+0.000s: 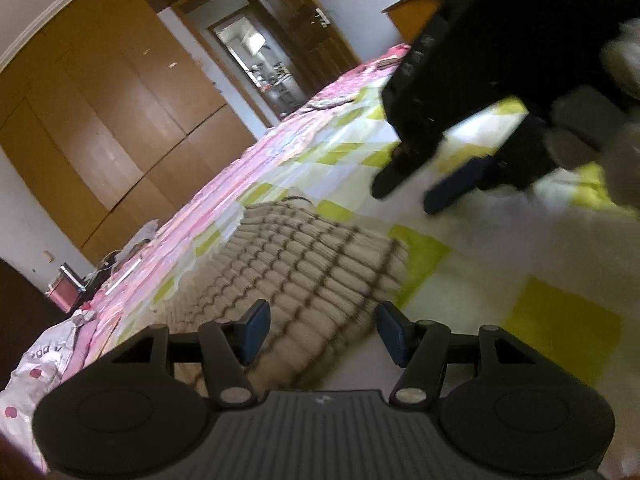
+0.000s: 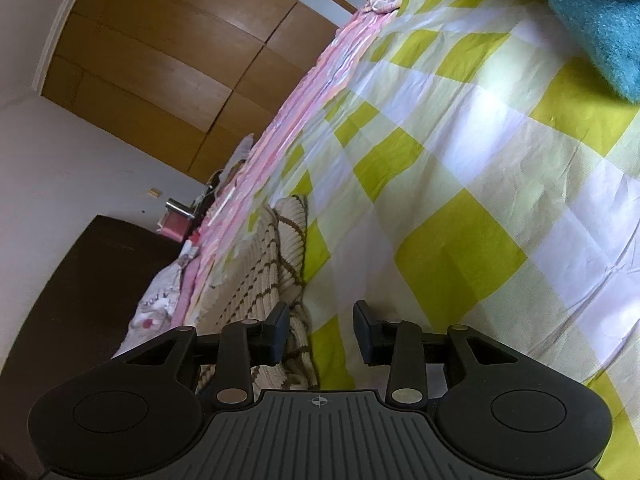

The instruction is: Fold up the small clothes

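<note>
Beige knit garment (image 1: 304, 276) with brown zigzag stripes lies on the checked bedspread (image 2: 460, 168).
Its near edge is hidden behind your left gripper (image 1: 322, 330), whose fingers are spread wide and empty above it. Your right gripper (image 2: 322, 330), also spread and empty, hovers beside the garment's edge; motion blur smears its outline.

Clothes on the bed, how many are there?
2. A beige knit sweater lies below the left gripper; a teal garment sits at the far corner. More may be hidden.
</note>
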`<action>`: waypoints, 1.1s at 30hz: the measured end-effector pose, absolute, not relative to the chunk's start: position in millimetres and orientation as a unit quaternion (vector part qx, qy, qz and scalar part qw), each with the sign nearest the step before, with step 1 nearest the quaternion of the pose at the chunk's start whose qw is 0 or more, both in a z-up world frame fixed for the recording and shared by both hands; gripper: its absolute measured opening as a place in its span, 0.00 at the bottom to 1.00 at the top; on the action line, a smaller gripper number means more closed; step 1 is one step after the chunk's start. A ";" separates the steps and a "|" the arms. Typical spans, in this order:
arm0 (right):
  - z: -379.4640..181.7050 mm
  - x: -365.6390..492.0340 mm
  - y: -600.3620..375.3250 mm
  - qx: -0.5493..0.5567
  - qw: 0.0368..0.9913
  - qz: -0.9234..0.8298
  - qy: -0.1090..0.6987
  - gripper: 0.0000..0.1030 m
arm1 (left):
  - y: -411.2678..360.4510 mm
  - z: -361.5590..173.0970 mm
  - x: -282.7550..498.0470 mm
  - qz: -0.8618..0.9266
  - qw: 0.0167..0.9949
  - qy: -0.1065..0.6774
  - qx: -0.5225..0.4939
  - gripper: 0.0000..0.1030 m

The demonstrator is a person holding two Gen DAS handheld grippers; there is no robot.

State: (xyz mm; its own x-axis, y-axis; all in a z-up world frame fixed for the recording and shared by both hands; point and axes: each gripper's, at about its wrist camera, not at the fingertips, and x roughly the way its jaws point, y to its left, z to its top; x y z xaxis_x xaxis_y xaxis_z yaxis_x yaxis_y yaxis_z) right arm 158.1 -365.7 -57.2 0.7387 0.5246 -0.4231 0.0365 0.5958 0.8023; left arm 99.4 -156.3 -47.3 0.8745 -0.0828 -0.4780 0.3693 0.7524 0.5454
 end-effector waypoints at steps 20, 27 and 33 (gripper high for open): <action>-62.2 156.0 -370.8 0.444 0.816 0.164 0.333 0.37 | -181.7 -52.5 96.0 -0.130 0.903 0.184 0.367 0.63; -60.2 154.0 -370.1 0.443 0.815 0.170 0.331 0.37 | -194.5 -52.1 110.9 -0.092 0.911 0.188 0.354 0.66; -60.9 152.5 -371.4 0.444 0.814 0.172 0.331 0.37 | -197.1 -47.9 116.6 -0.093 0.911 0.191 0.353 0.67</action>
